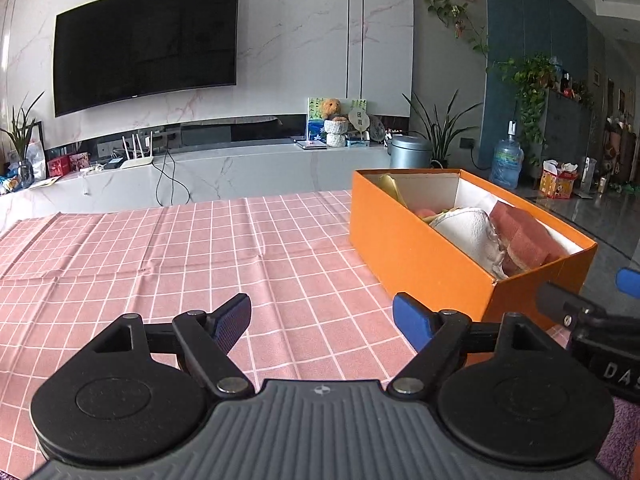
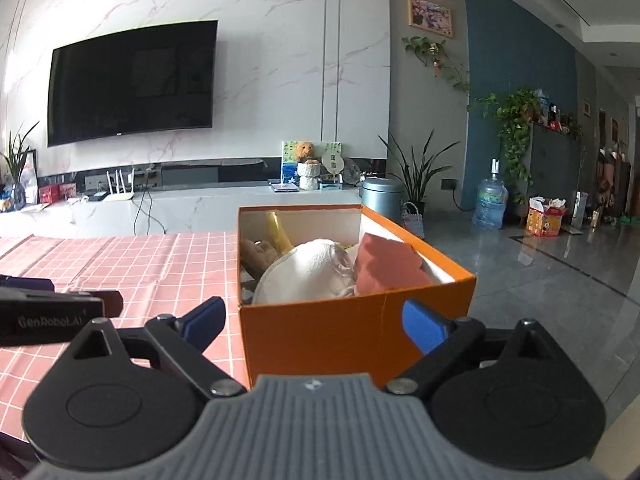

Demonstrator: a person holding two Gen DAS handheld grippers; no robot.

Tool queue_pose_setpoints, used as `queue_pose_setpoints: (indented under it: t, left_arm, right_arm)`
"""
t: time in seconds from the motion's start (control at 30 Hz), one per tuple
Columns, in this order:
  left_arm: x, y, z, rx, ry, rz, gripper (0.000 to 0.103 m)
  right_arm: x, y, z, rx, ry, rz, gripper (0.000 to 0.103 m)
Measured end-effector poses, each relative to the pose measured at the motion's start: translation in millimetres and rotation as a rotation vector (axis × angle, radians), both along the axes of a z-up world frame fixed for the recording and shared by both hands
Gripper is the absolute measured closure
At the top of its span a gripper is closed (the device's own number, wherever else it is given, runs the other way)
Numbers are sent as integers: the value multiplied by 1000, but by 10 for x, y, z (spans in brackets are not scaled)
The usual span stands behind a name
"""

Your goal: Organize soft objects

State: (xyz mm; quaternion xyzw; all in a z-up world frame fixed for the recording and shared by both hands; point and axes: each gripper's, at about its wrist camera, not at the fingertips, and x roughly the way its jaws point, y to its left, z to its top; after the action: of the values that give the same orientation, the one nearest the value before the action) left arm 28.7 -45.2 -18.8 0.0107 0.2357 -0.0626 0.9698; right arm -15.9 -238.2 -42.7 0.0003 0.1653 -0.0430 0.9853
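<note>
Our left gripper [image 1: 322,320] with blue finger pads hangs over the pink checked tablecloth [image 1: 160,264], its jaws spread wide with nothing between them. The long orange cardboard box [image 1: 420,256] sits on the cloth ahead of it and to the right, near but not touching. The box's long side runs away from us and slants to the left in this view. Our right gripper [image 2: 316,320] points level, right at the short near end of the same box [image 2: 352,328], and its two blue fingers [image 2: 424,326] are spread wide, one on each side of that end, holding nothing. We cannot tell if they touch the box. Inside the box lie a soft white bumpy cloth bundle [image 2: 308,276], a reddish-pink spongy block [image 2: 384,268] to its right, a small brown plush toy [image 2: 258,256] on the left, and something yellow [image 2: 278,230] at the back. Both grippers sit side by side, pointing at the far wall.
</note>
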Motion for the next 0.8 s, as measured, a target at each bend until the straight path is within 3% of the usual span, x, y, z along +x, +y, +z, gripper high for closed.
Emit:
queue_pose_setpoints:
  t: [0.17,0.8]
  left_arm:
    - [-29,-41,-57,6,9,1,8]
    - [-51,-47,-52,26,16,-2,8]
  right_arm:
    - [62,-2,-81,8,38,-30,9]
    - [71,16,-99,3,37,-22,9]
